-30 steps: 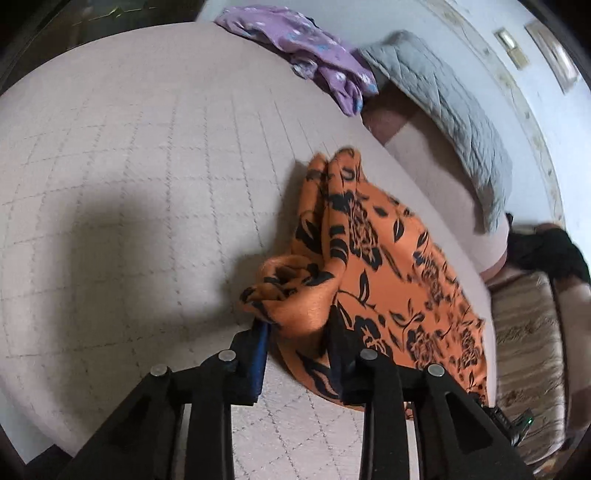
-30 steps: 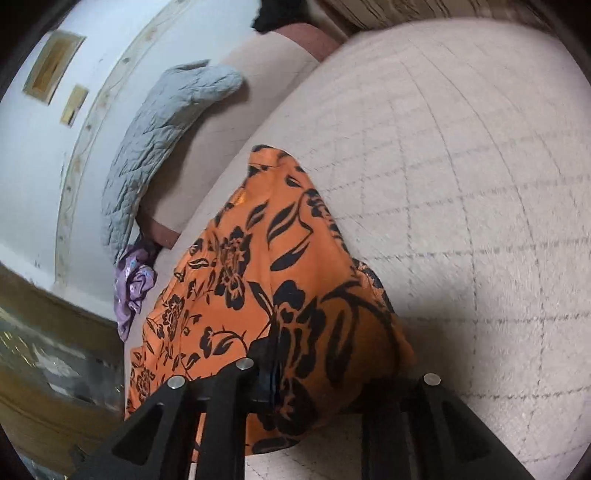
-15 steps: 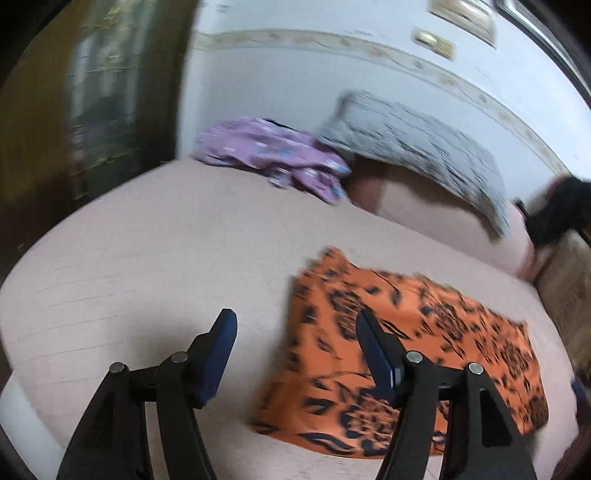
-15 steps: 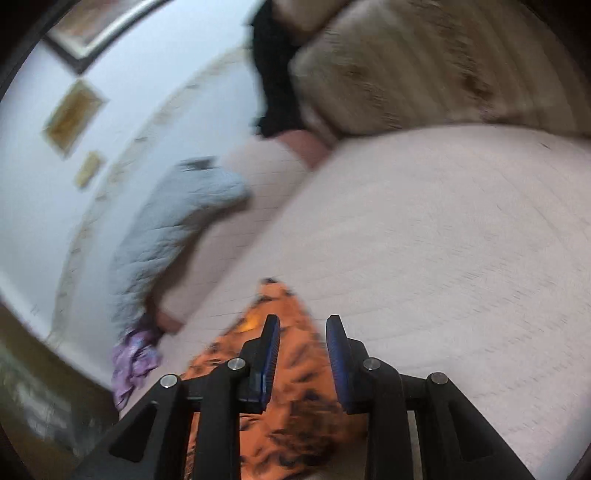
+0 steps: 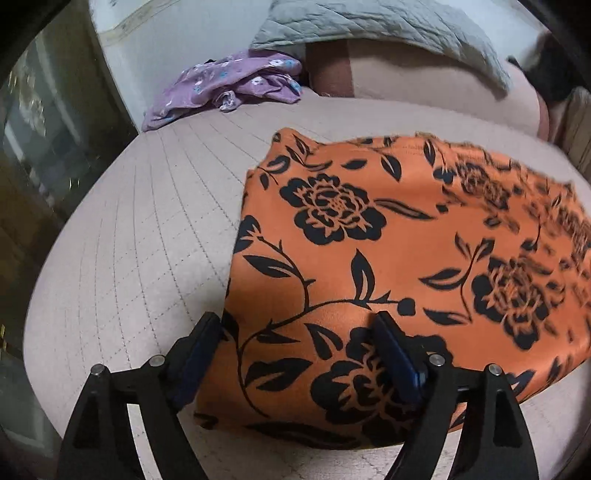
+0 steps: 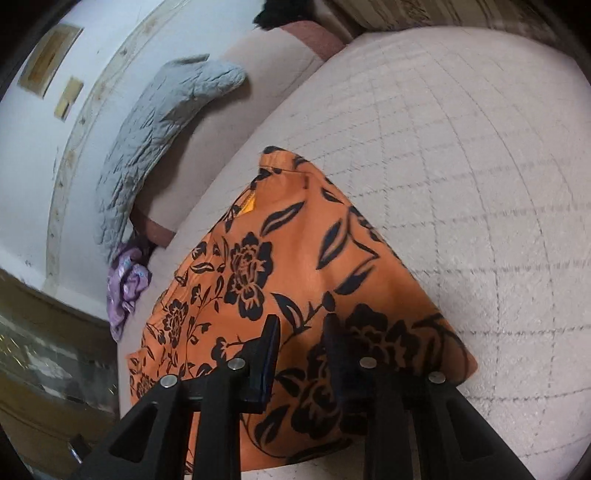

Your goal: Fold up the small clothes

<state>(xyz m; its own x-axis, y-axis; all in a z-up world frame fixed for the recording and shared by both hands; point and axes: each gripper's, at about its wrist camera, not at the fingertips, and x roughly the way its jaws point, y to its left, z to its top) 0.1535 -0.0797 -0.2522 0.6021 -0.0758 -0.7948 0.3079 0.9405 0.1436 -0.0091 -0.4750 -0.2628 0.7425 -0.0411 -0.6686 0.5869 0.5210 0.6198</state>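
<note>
An orange garment with a black flower print (image 5: 388, 258) lies flat and folded on a beige quilted bed (image 5: 147, 221). My left gripper (image 5: 295, 325) is wide open and hangs over the garment's near left corner, its fingers straddling the cloth without holding it. In the right wrist view the same garment (image 6: 295, 266) spreads away from me. My right gripper (image 6: 301, 328) is open with a narrow gap, low over the garment's near edge, with no cloth pinched between the pads.
A crumpled purple garment (image 5: 229, 85) lies at the far left of the bed by the wall. A grey quilted pillow (image 5: 388, 26) leans on the headboard behind it. A dark cabinet (image 5: 44, 129) stands left of the bed.
A second ago both grippers were shut on the garment's bunched edge. They let go, lifted away, and now hover open low over the garment, which lies flat.
</note>
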